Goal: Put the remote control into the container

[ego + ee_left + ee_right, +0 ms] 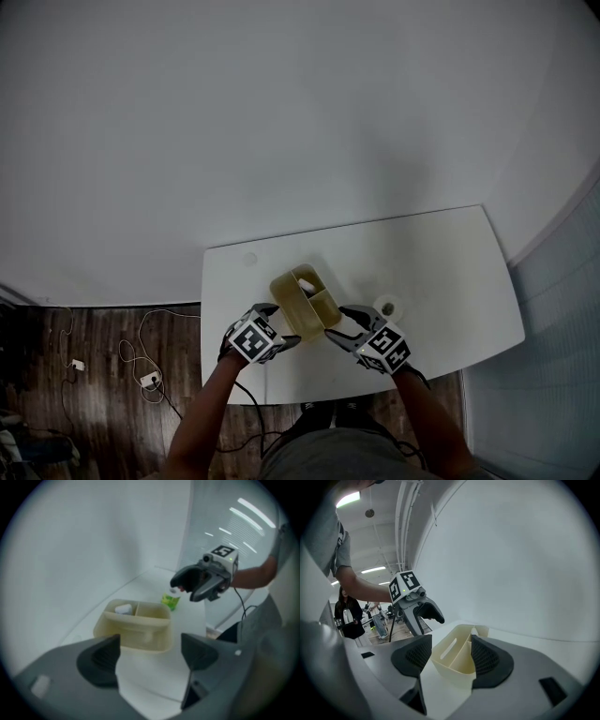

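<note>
A beige container (305,302) with several compartments stands near the middle of the white table (441,272). A small white object (123,609), seemingly the remote control (306,283), lies in a far compartment. My left gripper (286,330) is at the container's left near corner, open and holding nothing; the container (136,627) sits just beyond its jaws (150,651). My right gripper (339,323) is at the container's right near side, also open and holding nothing. In its own view (451,656) the container (457,660) shows between the two jaws.
A small bottle with a green label (171,599) stands on the table right of the container, a white round top (386,307) from above. Cables and a power strip (148,380) lie on the wooden floor at left. The table's front edge is close to both hands.
</note>
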The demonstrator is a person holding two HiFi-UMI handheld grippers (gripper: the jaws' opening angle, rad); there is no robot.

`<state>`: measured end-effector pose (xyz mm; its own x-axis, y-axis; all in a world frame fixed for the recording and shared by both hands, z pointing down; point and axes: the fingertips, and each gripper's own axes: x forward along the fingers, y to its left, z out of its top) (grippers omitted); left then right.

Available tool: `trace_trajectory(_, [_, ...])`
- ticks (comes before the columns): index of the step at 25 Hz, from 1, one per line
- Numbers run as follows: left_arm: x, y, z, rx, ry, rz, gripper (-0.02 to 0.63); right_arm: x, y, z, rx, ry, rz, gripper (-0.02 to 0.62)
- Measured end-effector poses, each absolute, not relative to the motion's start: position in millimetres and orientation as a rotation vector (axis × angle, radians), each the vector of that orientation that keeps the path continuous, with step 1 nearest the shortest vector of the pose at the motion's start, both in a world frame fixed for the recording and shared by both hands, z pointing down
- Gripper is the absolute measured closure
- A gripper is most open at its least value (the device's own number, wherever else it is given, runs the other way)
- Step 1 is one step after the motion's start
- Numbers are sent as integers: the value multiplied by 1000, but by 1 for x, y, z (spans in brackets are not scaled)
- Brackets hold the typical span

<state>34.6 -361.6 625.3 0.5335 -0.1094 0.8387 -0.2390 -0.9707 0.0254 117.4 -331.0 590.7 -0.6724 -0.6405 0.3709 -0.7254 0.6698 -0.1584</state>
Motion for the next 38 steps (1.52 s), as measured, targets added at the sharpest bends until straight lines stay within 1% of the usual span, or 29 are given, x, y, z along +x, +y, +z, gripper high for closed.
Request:
trace_trajectory(2, [28, -355, 617, 2695, -364, 1346, 209, 115, -326, 588, 1048, -2595, 400, 337])
trace_trajectory(3, [25, -353, 612, 2715, -404, 1296, 224, 113, -324, 587, 1020, -2590, 383, 337])
trace_trajectory(12, [14, -326, 568, 2837, -632, 906, 244, 101, -296, 577, 869, -2576, 265, 337])
trace_trajectory(24, [14, -277, 528, 3012, -726, 436, 267, 104, -268, 554, 883, -2621, 210, 337])
trace_trajectory(38, [19, -245, 519, 3023, -706, 362, 270, 96, -253, 524, 908, -2711, 195, 337])
